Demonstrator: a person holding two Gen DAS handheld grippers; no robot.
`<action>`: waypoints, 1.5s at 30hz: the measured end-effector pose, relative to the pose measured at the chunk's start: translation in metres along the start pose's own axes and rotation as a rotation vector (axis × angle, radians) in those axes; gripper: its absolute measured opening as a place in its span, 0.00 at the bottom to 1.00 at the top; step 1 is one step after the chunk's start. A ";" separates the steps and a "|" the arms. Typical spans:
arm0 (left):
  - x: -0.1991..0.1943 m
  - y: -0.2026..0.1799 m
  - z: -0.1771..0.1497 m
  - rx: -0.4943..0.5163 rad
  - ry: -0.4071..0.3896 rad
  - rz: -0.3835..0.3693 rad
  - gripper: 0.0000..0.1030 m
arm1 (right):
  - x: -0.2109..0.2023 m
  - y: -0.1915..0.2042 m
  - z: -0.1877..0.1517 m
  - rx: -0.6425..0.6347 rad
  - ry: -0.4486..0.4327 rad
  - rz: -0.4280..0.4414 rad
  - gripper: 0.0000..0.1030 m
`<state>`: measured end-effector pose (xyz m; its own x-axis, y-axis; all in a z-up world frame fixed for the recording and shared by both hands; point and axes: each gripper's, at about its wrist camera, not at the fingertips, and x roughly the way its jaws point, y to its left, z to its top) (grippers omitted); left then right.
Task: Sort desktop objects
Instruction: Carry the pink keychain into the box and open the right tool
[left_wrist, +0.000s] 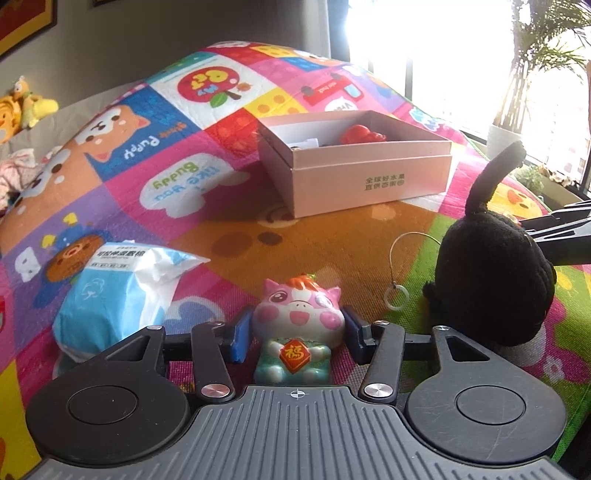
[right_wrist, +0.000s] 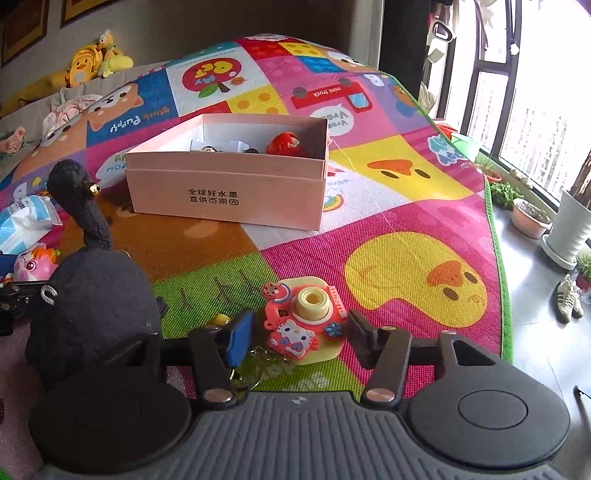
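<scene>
Woven patchwork mat (left_wrist: 332, 229), glossy rounded pig figurine (left_wrist: 297, 325)

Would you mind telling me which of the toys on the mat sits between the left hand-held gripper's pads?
The pink pig figurine with the red charm on its belly. The black plush stands apart, off to one side, and the camera keychain is at the right hand-held gripper.

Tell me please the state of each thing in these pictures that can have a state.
Left gripper: closed on the pink pig figurine, standing upright on the mat.
Right gripper: jaws around the pink toy camera keychain; contact unclear.
Pink cardboard box: open, without lid, some toys inside.
Black knitted plush toy: upright, not held.
Blue-white wipes packet: lying flat, crumpled.
</scene>
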<state>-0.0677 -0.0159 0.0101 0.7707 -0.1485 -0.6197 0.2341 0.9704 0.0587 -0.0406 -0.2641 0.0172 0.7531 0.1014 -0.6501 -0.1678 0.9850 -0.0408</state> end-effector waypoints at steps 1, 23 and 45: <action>-0.003 0.002 0.001 -0.006 -0.006 0.003 0.53 | -0.002 -0.001 0.003 0.002 0.010 0.006 0.44; 0.028 0.020 0.135 -0.077 -0.231 -0.031 0.91 | -0.100 -0.024 0.155 -0.003 -0.341 0.099 0.42; 0.003 0.017 0.002 -0.029 -0.085 -0.147 0.97 | -0.001 0.015 0.156 0.040 -0.143 0.139 0.71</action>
<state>-0.0603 -0.0003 0.0111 0.7771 -0.3037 -0.5512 0.3320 0.9419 -0.0509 0.0554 -0.2279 0.1351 0.8077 0.2529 -0.5326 -0.2530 0.9646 0.0743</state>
